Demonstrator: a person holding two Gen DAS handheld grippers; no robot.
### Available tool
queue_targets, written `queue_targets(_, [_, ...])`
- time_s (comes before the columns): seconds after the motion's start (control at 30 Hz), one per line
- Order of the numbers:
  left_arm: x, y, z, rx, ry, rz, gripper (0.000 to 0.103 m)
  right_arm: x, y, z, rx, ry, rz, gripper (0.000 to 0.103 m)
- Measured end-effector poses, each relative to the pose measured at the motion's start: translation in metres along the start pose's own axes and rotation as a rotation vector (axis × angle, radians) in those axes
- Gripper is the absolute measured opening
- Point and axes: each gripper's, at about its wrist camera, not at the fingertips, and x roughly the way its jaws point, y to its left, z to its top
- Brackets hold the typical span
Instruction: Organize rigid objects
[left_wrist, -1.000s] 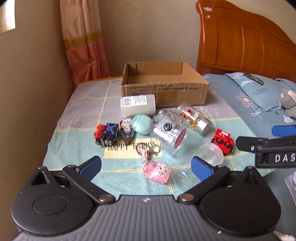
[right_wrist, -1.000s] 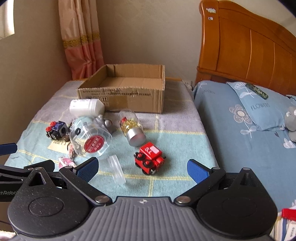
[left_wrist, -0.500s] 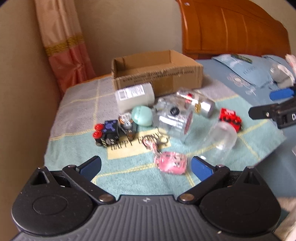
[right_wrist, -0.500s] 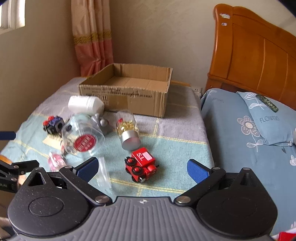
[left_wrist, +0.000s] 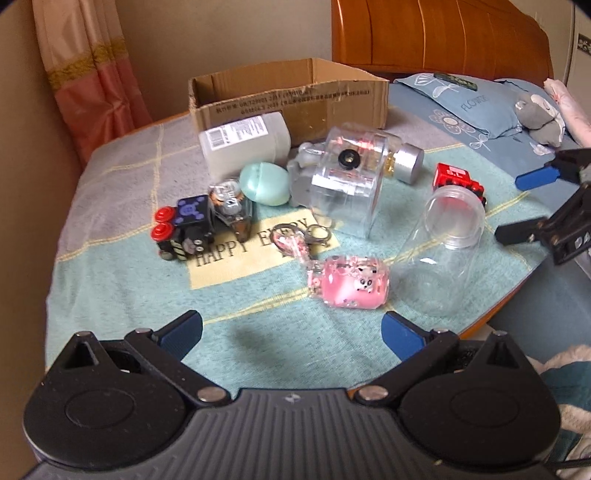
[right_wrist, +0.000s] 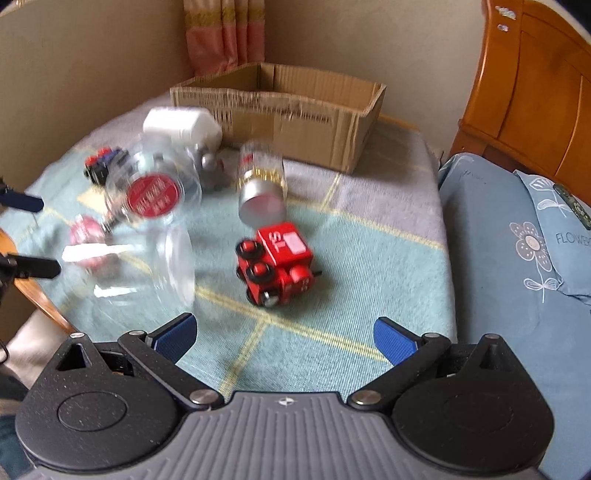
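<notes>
Small table under a teal-and-grey checked cloth (left_wrist: 122, 280), printed patch reading "HAPPY EVERY" near the middle; open cardboard box (left_wrist: 291, 96) at the far edge, its inside not visible from either view; objects scattered in front of it, none in a gripper. Left gripper (left_wrist: 291, 332) low over the near edge, blue-padded fingers spread wide with nothing between them; just ahead of it lies the pink keychain charm (left_wrist: 351, 282) with its metal clasp trailing toward the printed patch; touching or just beside the charm, on the right, an empty clear jar (left_wrist: 443, 254) on its side, mouth facing the far edge. Further back: white bottle (left_wrist: 243, 142) lying against the box front; mint-green egg (left_wrist: 264, 184) just beside it; black cube with red buttons (left_wrist: 184, 227) at the left, a small clear-cased piece (left_wrist: 231, 210) touching it; large clear container (left_wrist: 351, 181) on its side in the centre, a silver-capped clear bottle (left_wrist: 404, 162) behind it. Right gripper (right_wrist: 284, 338) hovers over the right part of the table, fingers likewise spread wide and empty; red toy train (right_wrist: 277, 266) sits on the cloth ahead of it, between the finger lines but well clear of both pads, marked "TS" on top; the silver-capped bottle lies just beyond the train; right view is motion-blurred on the left side. Bed with blue floral bedding (right_wrist: 517, 258) adjoins the table on the right.
</notes>
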Motion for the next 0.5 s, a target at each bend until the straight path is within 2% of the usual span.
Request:
queue_targets(0.13, [0.009, -0.004, 0.002, 0.016, -0.002, -0.010, 0.102, 0.013, 0.002, -0.006, -0.031, 0.022, -0.007, 0.103])
queue_targets(0.27, [0.018, -0.004, 0.004, 0.008, 0.003, -0.008, 0.102, 0.017, -0.008, -0.007, -0.003, 0.007, 0.045, 0.103])
queue_targets(0.5, [0.029, -0.006, 0.008, -0.021, -0.013, -0.002, 0.102, 0.018, -0.014, -0.016, -0.024, -0.067, 0.085, 0.103])
